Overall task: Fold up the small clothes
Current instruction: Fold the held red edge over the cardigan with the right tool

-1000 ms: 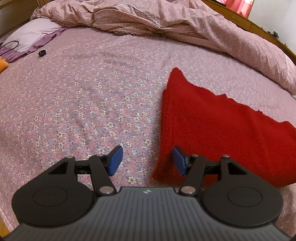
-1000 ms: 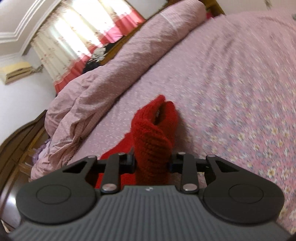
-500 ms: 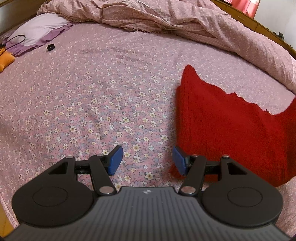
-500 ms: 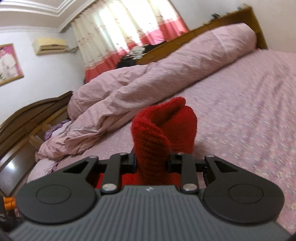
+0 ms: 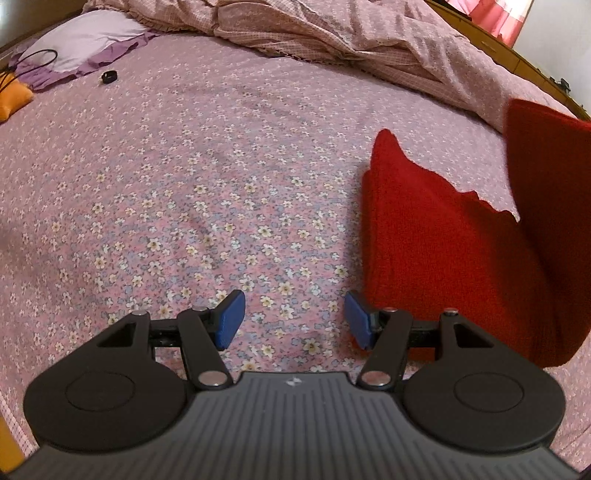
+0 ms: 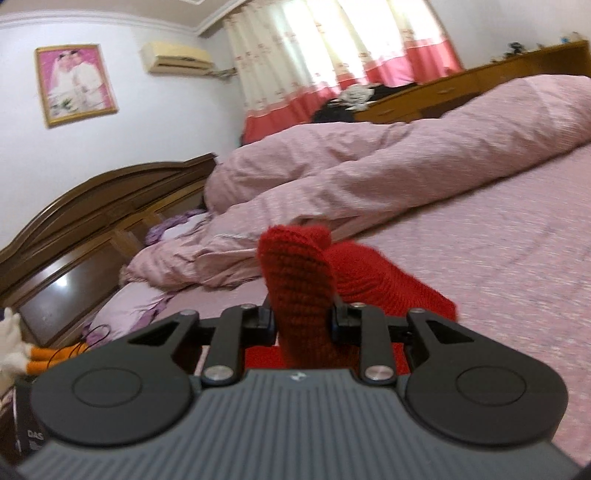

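Observation:
A red knitted garment (image 5: 450, 251) lies on the floral pink bed sheet (image 5: 207, 184), its right part lifted up off the bed at the right edge of the left wrist view. My left gripper (image 5: 293, 319) is open and empty, low over the sheet just left of the garment's near left corner. My right gripper (image 6: 302, 318) is shut on a bunched end of the red garment (image 6: 295, 273) and holds it raised above the bed; the rest of the cloth trails down behind it.
A rumpled pink quilt (image 5: 351, 33) lies along the far side of the bed. A lilac pillow (image 5: 85, 40), a small black object (image 5: 109, 76) and an orange item (image 5: 13, 99) sit at the far left. A wooden headboard (image 6: 92, 206) stands beyond.
My right gripper has lifted the held end of the garment higher and swung it over, so the cloth's right part now stands up. My left gripper has shifted left, away from the garment's edge.

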